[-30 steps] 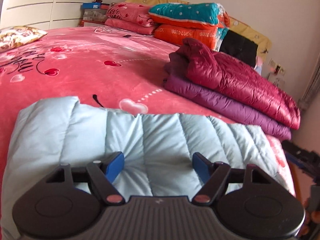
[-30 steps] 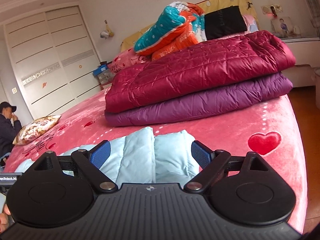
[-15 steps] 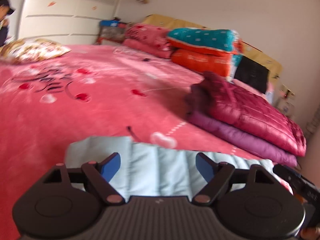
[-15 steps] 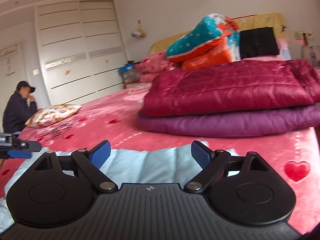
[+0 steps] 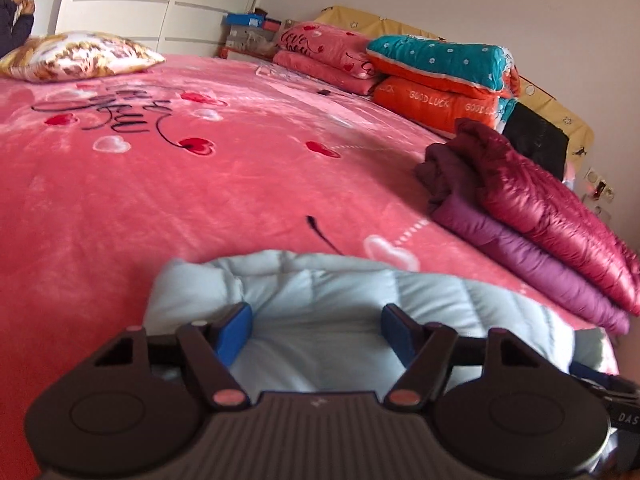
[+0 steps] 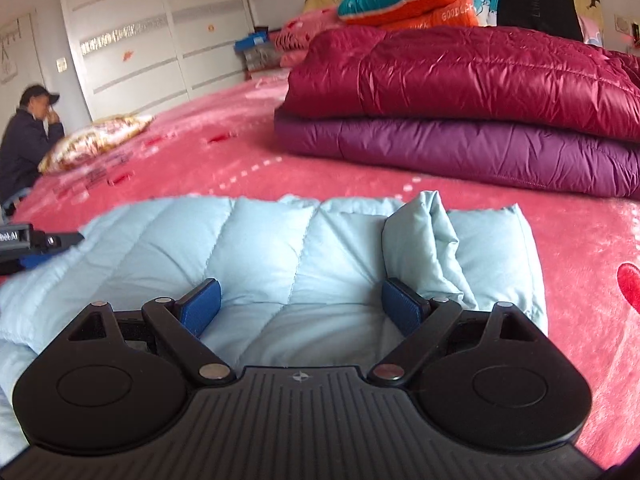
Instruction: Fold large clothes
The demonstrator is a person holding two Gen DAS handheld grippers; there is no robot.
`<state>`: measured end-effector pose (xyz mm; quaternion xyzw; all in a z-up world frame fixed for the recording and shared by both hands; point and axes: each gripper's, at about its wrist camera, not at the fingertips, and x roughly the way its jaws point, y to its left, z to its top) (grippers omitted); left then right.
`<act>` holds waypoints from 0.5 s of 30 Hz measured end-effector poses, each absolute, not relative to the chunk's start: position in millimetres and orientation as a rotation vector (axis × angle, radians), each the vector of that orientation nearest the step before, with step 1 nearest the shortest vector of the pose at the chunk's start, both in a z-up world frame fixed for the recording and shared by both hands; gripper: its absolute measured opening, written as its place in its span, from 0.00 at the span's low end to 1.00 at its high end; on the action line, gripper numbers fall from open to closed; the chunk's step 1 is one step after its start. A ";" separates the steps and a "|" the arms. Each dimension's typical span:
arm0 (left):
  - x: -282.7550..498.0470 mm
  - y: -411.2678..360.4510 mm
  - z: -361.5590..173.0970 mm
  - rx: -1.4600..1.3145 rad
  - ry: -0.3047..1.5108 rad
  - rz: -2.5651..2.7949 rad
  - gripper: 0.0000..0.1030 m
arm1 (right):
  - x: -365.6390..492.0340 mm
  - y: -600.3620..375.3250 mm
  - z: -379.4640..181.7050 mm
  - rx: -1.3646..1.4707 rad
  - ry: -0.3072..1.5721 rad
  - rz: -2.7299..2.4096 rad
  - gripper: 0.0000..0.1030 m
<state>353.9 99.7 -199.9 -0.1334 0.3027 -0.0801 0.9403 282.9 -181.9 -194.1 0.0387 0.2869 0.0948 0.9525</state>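
A light blue puffer jacket (image 5: pixel 316 304) lies folded on the pink bed (image 5: pixel 160 200). My left gripper (image 5: pixel 316 330) is open just above the jacket's near edge, holding nothing. In the right wrist view the same jacket (image 6: pixel 260 248) fills the foreground, with a bunched fold (image 6: pixel 424 236) standing up at its right. My right gripper (image 6: pixel 300 308) is open over the jacket, its right pad (image 6: pixel 402 306) next to that fold. The tip of the left gripper (image 6: pixel 36 242) shows at the jacket's left edge.
A folded maroon jacket (image 6: pixel 460 76) lies on a folded purple one (image 6: pixel 460 156) at the right of the bed. Folded quilts (image 5: pixel 436 76) are stacked by the headboard. A patterned pillow (image 5: pixel 76 56) and a seated person (image 6: pixel 28 140) are at the far left.
Both grippers have dropped back down close over the blue jacket after lifting away. A fold now stands up at the jacket's right side. Both stay open.
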 end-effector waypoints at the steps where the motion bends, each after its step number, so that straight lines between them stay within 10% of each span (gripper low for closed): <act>1: 353.1 101.9 -203.1 -0.263 0.607 -0.165 0.71 | 283.0 -178.9 -196.2 0.055 0.593 0.187 1.00; 15: 356.4 103.0 -223.3 -0.214 0.555 -0.164 0.74 | 290.1 -163.3 -199.0 -0.047 0.591 0.158 1.00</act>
